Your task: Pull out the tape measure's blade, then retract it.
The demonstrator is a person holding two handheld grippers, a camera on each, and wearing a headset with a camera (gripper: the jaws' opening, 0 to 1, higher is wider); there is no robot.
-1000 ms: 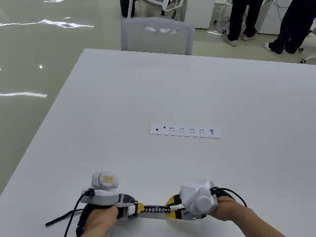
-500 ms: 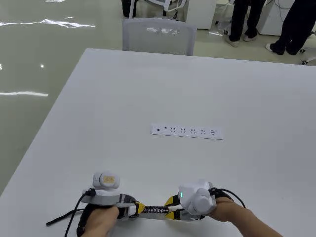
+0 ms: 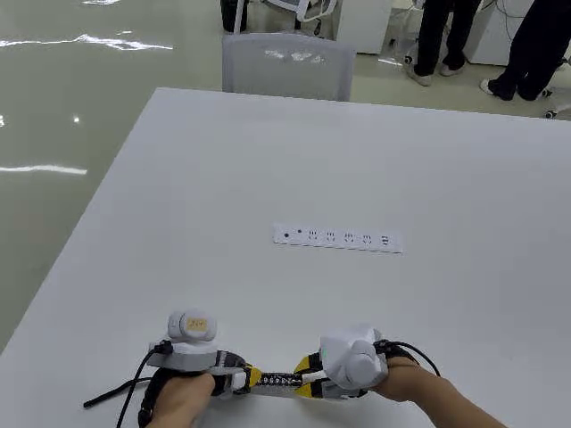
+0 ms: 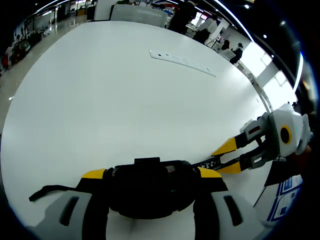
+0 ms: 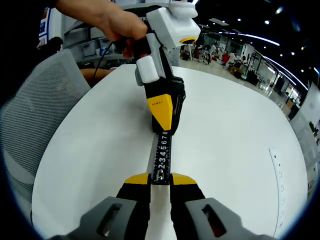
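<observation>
Fingers (image 4: pixel 92 174) of the left gripper (image 4: pixel 150 175) are clamped on the black tape measure (image 4: pixel 150 192), whose case sits between their yellow tips. A short length of blade (image 4: pixel 207 162) runs right from the case to the right gripper (image 4: pixel 231 156). Seen from the right gripper view, that gripper's own fingers (image 5: pixel 137 180) are pressed together on the end of the numbered blade (image 5: pixel 162 150). The blade lies straight and low over the bench (image 5: pixel 100 150).

In the head view both grippers sit close to the near edge of the white bench (image 3: pixel 357 160), with the left gripper (image 3: pixel 245 378) and right gripper (image 3: pixel 308 376) just apart and the blade (image 3: pixel 278 380) bridging them. A black cable (image 3: pixel 107 395) trails left from the left gripper toward the bench's left edge, which slants away to the far left corner, with glossy floor (image 3: pixel 53 134) beyond it.

Farther in, bare bench surface lies open up to a white power strip (image 3: pixel 337 237) set flat across the middle, well apart from the grippers. More bare surface follows to the far edge, where a grey chair (image 3: pixel 285 64) is pushed up. To the right the bench runs wide and bare. People (image 3: pixel 526 45) stand on the floor past the far right corner.
</observation>
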